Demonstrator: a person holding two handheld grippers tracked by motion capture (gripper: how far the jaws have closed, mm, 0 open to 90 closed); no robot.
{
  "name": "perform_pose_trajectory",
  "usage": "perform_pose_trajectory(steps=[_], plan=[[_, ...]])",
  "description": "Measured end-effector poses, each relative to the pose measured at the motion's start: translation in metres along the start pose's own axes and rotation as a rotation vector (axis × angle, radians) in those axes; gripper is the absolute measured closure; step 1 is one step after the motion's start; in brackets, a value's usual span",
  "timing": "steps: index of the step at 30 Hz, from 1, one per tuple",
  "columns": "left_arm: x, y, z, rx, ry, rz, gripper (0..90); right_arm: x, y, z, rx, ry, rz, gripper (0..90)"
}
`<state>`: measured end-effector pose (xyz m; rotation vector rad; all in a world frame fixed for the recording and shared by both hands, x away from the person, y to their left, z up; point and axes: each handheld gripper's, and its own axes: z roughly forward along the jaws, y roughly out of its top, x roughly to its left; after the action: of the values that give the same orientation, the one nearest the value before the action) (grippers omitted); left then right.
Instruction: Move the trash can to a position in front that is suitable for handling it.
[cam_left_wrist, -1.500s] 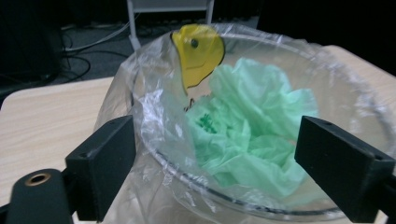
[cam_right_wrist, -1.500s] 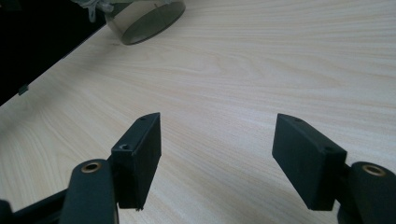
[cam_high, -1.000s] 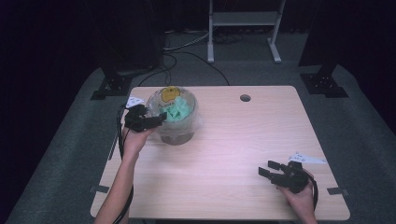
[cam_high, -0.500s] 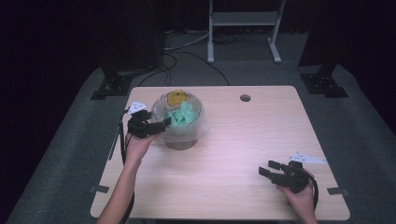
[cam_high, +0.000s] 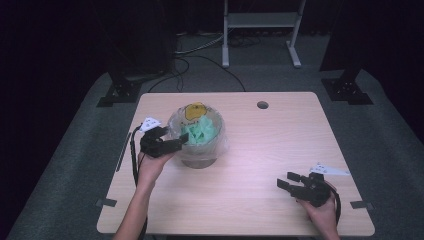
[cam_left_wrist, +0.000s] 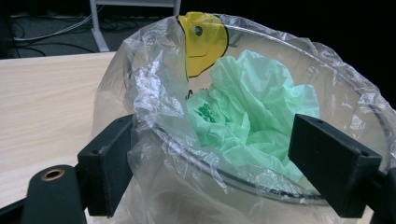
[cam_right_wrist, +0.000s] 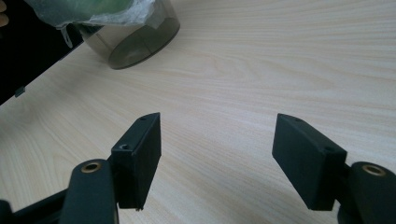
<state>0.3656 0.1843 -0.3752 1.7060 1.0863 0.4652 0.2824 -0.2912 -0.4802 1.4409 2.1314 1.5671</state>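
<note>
A clear round bin (cam_high: 200, 159) stands left of the table's middle. It is lined with a clear bag (cam_left_wrist: 154, 88) printed with a yellow face (cam_left_wrist: 203, 42), and a crumpled green bag (cam_left_wrist: 252, 107) lies inside. My left gripper (cam_high: 176, 141) is at the bin's left rim (cam_left_wrist: 224, 172). Its jaws stand wide across that rim, one against the film outside and one inside over the green bag, and they hold it. My right gripper (cam_high: 290, 182) rests low near the table's front right, open over bare wood (cam_right_wrist: 219, 135).
The wooden table (cam_high: 280, 140) has a round cable hole (cam_high: 262, 105) at its back. A metal stand (cam_high: 260, 30) and black cables (cam_high: 200, 55) lie on the floor beyond. The bin's base (cam_right_wrist: 140, 42) is at the top left of the right gripper view.
My left gripper has moved right and toward the table's near side, and the bin has moved along with it. The right gripper has stayed where it was.
</note>
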Motion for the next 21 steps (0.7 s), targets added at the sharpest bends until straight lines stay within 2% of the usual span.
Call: perform_pose_trajectory(steps=[19, 21], plan=[[-0.028, -0.017, -0.016, -0.010, -0.043, 0.004, 15.8, 0.001, 0.000, 0.001, 0.004, 0.001, -0.002, 32.1], [-0.030, -0.018, -0.018, -0.010, -0.060, -0.007, 15.2, 0.001, 0.000, 0.001, 0.003, 0.001, -0.003, 32.0]])
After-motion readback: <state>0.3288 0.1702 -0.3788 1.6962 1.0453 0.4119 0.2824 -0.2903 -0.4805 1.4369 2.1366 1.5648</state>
